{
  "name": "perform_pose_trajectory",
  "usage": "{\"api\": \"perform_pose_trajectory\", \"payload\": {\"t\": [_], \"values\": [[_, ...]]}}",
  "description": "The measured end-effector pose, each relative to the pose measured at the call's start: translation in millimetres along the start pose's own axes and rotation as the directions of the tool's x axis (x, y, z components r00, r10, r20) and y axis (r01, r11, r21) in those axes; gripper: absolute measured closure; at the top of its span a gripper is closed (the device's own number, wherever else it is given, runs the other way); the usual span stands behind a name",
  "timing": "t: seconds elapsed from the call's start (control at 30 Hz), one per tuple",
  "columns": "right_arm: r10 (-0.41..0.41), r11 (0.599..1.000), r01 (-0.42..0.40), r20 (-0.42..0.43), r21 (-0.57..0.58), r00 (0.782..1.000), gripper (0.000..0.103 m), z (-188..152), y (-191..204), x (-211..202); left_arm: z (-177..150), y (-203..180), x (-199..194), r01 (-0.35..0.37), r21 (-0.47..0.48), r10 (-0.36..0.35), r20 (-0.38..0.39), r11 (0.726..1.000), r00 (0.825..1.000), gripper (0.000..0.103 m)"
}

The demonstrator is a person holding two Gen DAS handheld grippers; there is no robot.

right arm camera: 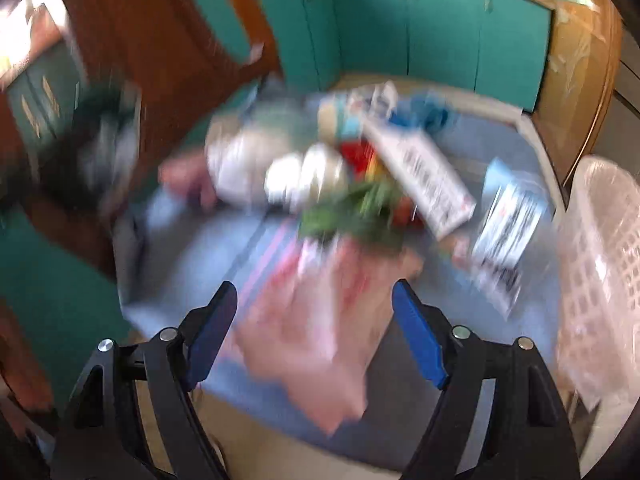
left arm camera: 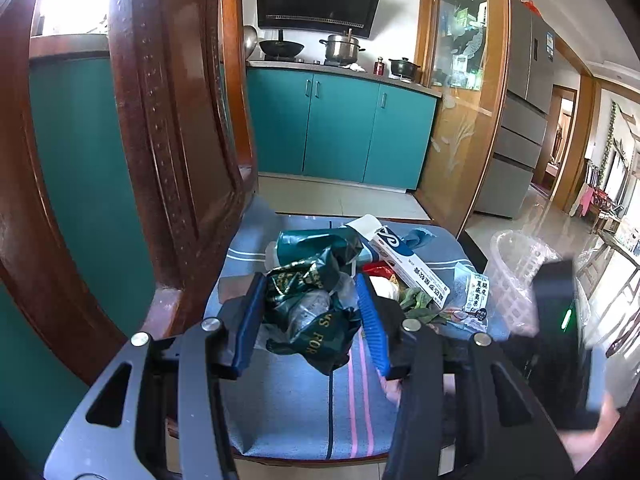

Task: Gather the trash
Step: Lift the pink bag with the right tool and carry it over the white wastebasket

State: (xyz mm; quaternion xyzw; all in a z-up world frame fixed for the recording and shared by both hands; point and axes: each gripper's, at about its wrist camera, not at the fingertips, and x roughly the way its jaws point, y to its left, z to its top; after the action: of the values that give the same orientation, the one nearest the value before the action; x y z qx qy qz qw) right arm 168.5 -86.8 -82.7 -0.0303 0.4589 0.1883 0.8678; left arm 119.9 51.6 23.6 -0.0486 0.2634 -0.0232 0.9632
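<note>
Beside the chair cushion (left arm camera: 304, 408), a lined basket (left arm camera: 516, 280) holds nothing visible.

Right wrist view motion-blurred: trash pile (right arm camera: 328, 184) smeared, pink sheet (right arm camera: 320, 340) between tool fingers unidentifiable; basket (right arm camera: 600, 280) edge-cropped.

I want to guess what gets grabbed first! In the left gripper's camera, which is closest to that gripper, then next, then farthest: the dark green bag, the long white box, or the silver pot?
1. The dark green bag: right between the left gripper fingers.
2. The long white box: farther back on the chair cushion, to the right.
3. The silver pot: far away on the kitchen counter.
</note>
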Motion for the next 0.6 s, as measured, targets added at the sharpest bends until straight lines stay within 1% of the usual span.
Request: {"api": "perform_pose_trajectory", "payload": {"t": [0.03,0.07,0.1,0.13,0.17,0.2,0.33,0.4,0.47,0.5,0.57,0.6], "values": [[0.004,1.000,-0.004,0.007,-0.002,1.000,0.052,-2.1,0.4,-0.2,-0.2,0.2,0.0,0.002,-0.002,-0.002,0.000,1.000,1.000,0.056],[-0.008,1.000,0.008,0.012,-0.016,1.000,0.060,-2.7,0.9,-1.9,0.1,0.8,-0.3,0.005,-0.004,-0.005,0.000,1.000,1.000,0.056],[-0.009,1.000,0.009,0.023,-0.026,1.000,0.073,-1.9,-0.9,-8.5,0.2,1.4,-0.8,0.006,-0.002,-0.006,0.000,1.000,1.000,0.056],[0.007,1.000,-0.007,0.024,-0.017,1.000,0.075,-1.3,-3.6,-13.6,0.4,1.6,-1.0,0.008,0.000,-0.008,0.001,1.000,1.000,0.056],[0.033,0.999,-0.033,0.021,-0.011,0.999,0.082,-0.3,-6.5,-19.4,0.7,1.7,-2.7,0.011,0.003,-0.011,0.001,1.000,1.000,0.056],[0.048,0.999,-0.048,0.029,-0.012,0.998,0.087,0.0,-9.4,-30.1,0.7,1.7,-2.7,0.013,0.004,-0.013,0.001,1.000,1.000,0.056],[0.041,0.999,-0.041,0.140,0.000,0.989,0.089,-1.0,-27.6,-80.1,1.4,2.9,-9.2,0.026,0.007,-0.026,0.000,1.000,1.000,0.056],[0.068,0.997,-0.072,0.182,0.018,0.981,0.089,-3.4,-40.5,-99.0,1.1,2.0,-13.6,0.040,0.008,-0.040,0.002,0.999,0.999,0.055],[0.093,0.994,-0.103,0.240,0.032,0.966,0.089,-5.5,-53.7,-117.3,0.9,-0.1,-20.1,0.054,0.008,-0.054,0.008,0.998,0.998,0.055],[0.095,0.993,-0.108,0.259,0.037,0.961,0.089,-6.4,-58.3,-124.0,0.8,-2.0,-23.4,0.061,0.010,-0.061,0.012,0.998,0.998,0.055],[0.098,0.991,-0.120,0.321,0.050,0.942,0.089,-8.0,-70.1,-139.6,1.1,-6.6,-30.0,0.077,0.018,-0.078,0.022,0.997,0.997,0.055],[0.092,0.992,-0.117,0.339,0.052,0.936,0.089,-7.8,-73.7,-144.5,1.0,-8.8,-32.6,0.083,0.024,-0.084,0.024,0.996,0.996,0.055]]}}
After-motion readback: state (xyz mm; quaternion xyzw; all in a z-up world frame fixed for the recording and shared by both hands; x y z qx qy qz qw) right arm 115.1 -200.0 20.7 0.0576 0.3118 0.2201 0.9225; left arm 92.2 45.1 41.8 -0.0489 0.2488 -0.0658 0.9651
